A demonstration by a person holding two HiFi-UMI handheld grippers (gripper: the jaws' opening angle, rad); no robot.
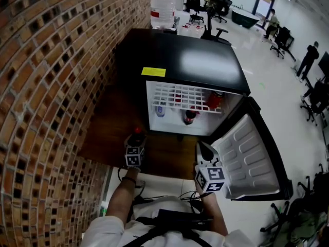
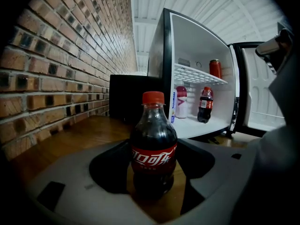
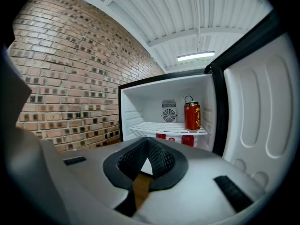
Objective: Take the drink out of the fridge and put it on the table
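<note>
Showing the near ground first, a brown wooden table [image 1: 110, 122] with visible grain lies under both tongs. A brick wall [image 2: 70, 55] runs close along the left of the left tongs [image 1: 135, 138]. Ahead of both tongs a small black fridge [image 1: 190, 60] stands on the wood, with a yellow sticker [image 1: 153, 71] on its glossy top. Its door [image 1: 247, 153] is swung wide to the right of the right tongs [image 3: 147, 146], showing a white moulded lining. Inside, a white wire shelf [image 1: 180, 94] carries a red can [image 3: 192, 116]. Under the shelf stand a second cola bottle [image 2: 205, 104] and a white bottle with a pink label [image 2: 180, 102]. Beyond the fridge is a large water jug [image 1: 162, 9]. Farther off, to the right, a pale shiny floor holds office chairs and standing people. A ribbed white ceiling bears a strip light [image 3: 196, 56].

The drink is a small plastic cola bottle [image 2: 153, 149], upright, filled with dark liquid to the neck. It has a red cap and a red label with white characters. It is outside the fridge, low over the table before the open compartment, clamped between the dark pads of the left tongs. Whether its base touches the wood cannot be told. The right tongs have their jaws closed together on nothing and point into the fridge.
</note>
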